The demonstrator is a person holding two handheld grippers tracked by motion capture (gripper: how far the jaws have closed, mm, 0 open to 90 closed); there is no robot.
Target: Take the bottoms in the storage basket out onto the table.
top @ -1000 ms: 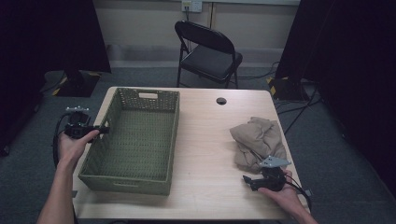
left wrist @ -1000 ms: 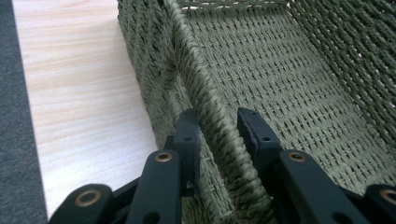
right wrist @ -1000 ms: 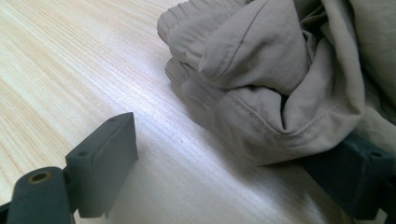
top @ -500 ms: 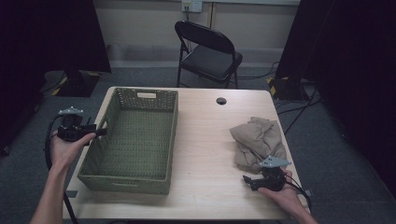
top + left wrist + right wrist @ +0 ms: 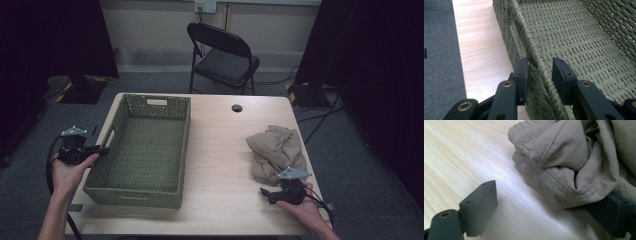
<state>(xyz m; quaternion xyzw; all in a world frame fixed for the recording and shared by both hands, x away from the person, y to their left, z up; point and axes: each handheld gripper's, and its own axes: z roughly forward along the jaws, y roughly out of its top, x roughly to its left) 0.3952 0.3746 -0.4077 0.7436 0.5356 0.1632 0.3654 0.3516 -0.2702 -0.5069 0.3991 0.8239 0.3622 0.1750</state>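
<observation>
Left fingers (image 5: 539, 72) straddle basket rim (image 5: 534, 53) (closing, unclamped); right fingers (image 5: 549, 207) spread beside cloth (image 5: 574, 157).

Green woven basket (image 5: 142, 150): rectangular, open top, empty, upright on the table, left-centre of the high view, long axis running toward the top of the frame; cut-out handle in its far short wall. In the left gripper view its braided long-side rim (image 5: 534, 53) runs from top centre down to bottom centre. Beige cloth (image 5: 276, 152): crumpled garment in a loose heap, stitched hems showing, right of centre in the high view, well apart from the basket; upper right of the right gripper view (image 5: 564, 157).
</observation>
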